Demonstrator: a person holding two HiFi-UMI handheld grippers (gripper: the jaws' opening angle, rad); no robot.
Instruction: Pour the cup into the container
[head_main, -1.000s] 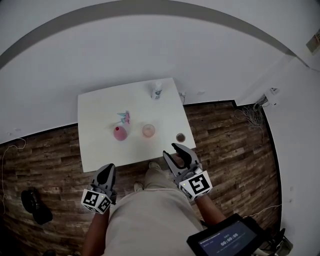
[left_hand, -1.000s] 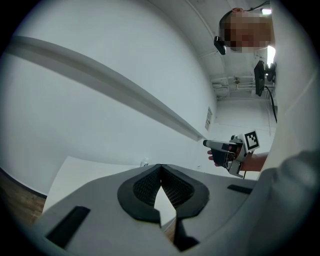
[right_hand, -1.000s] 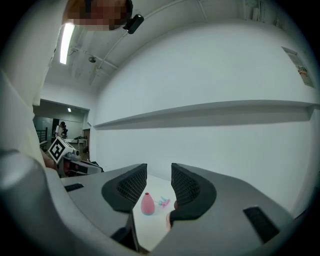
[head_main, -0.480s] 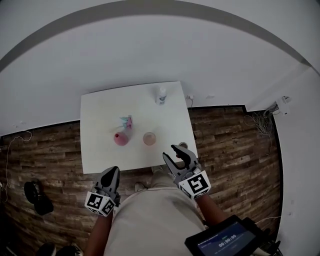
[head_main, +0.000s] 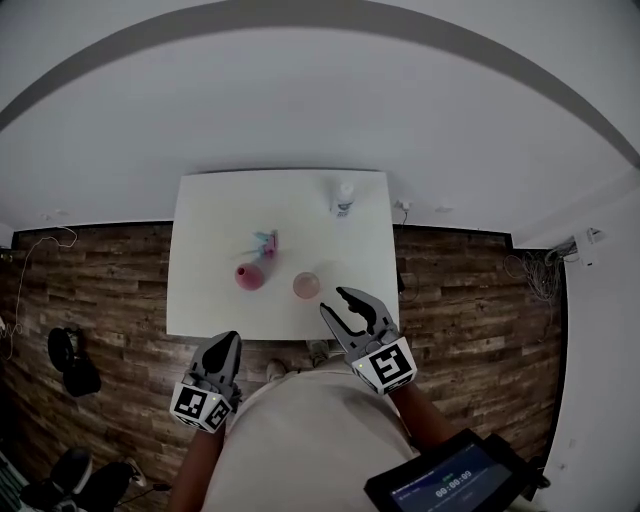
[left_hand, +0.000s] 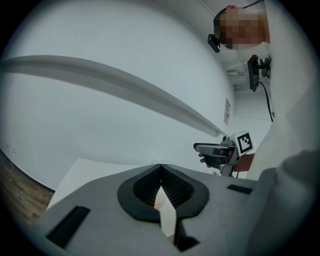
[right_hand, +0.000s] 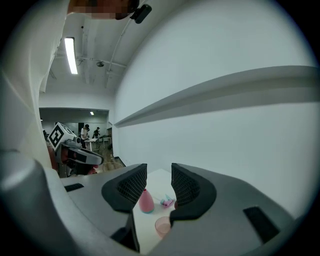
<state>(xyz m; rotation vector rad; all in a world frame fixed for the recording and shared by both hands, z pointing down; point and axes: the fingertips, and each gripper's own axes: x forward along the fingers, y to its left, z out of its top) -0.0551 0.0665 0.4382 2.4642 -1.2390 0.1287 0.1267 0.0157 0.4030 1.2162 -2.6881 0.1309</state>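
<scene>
Nearby, pink cup — upright, white table.

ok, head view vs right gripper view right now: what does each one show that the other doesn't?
Head view only: a white bottle at the table's far edge, a screen by the person's right arm, and a dark item on the wood floor.
Right gripper view only: a ceiling strip light and a far room with people behind the left gripper.
Both: the white table, pink container, pink cup, small teal-and-pink item, left gripper, and right gripper with jaws apart and nothing held.
</scene>
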